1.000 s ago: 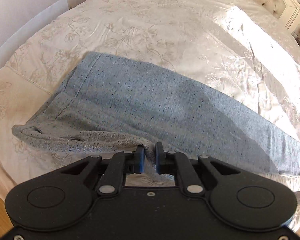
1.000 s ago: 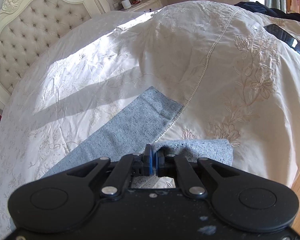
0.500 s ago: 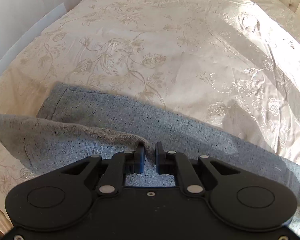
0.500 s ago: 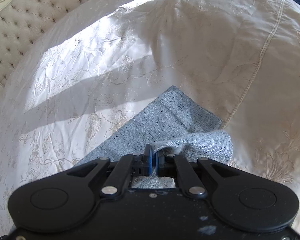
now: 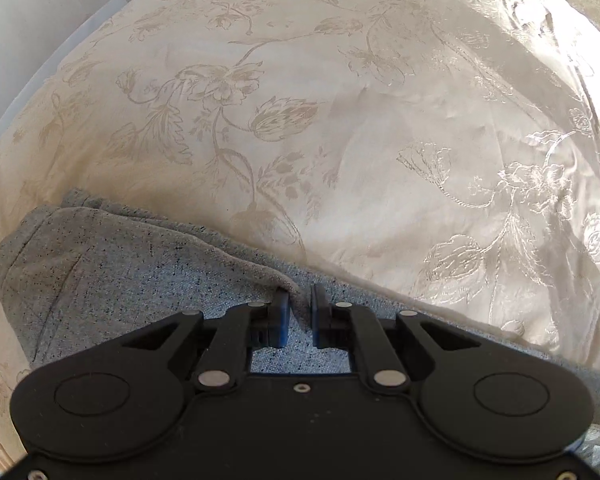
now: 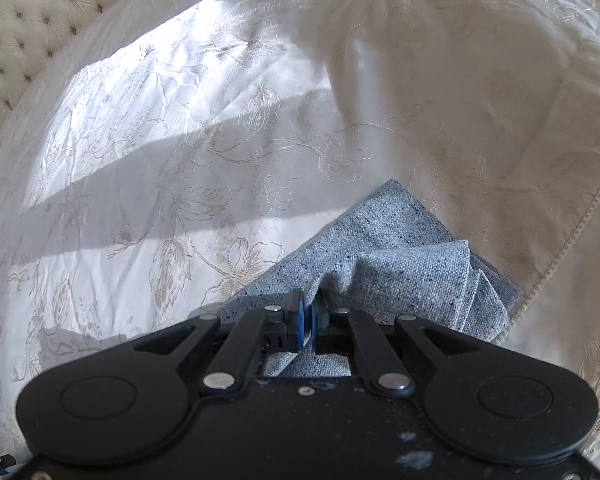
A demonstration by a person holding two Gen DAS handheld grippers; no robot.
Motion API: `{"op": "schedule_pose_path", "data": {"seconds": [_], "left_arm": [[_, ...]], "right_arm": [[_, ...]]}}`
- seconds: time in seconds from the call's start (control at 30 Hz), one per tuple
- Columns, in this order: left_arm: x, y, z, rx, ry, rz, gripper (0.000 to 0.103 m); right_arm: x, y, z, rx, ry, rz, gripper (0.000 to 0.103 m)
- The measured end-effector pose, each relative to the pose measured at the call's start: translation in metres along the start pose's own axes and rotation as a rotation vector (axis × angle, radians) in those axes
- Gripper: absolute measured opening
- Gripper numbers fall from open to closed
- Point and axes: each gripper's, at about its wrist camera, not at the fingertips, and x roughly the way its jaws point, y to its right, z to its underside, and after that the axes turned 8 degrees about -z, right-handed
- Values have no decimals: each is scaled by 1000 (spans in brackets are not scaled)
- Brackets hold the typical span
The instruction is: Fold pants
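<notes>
Grey speckled pants (image 5: 120, 280) lie on a cream floral bedspread (image 5: 340, 120). My left gripper (image 5: 299, 312) is shut on a ridge of the pants fabric near the waist end, with the layer folded over the layer beneath. In the right wrist view, my right gripper (image 6: 309, 312) is shut on the leg end of the pants (image 6: 400, 272), whose top layer bunches over the lower leg layer. The pants' middle is hidden under both grippers.
A tufted cream headboard (image 6: 32, 12) stands at the far left in the right wrist view. A raised, seamed fold of the bedspread (image 6: 500, 100) lies right of the pant leg. A white wall (image 5: 40, 20) borders the bed at the left.
Both grippers have carried their held fabric forward across the pants, so the top layer now covers the lower one. More bedspread fills both views.
</notes>
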Motion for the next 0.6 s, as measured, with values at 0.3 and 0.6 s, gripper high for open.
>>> {"op": "schedule_pose_path", "data": {"seconds": [0.3, 0.6], "left_arm": [[26, 18, -9, 5, -36, -58, 14], [44, 26, -14, -2, -58, -89, 15]], "right_arm": [[32, -6, -9, -10, -46, 27, 5], [57, -12, -21, 2, -70, 36, 5]]}}
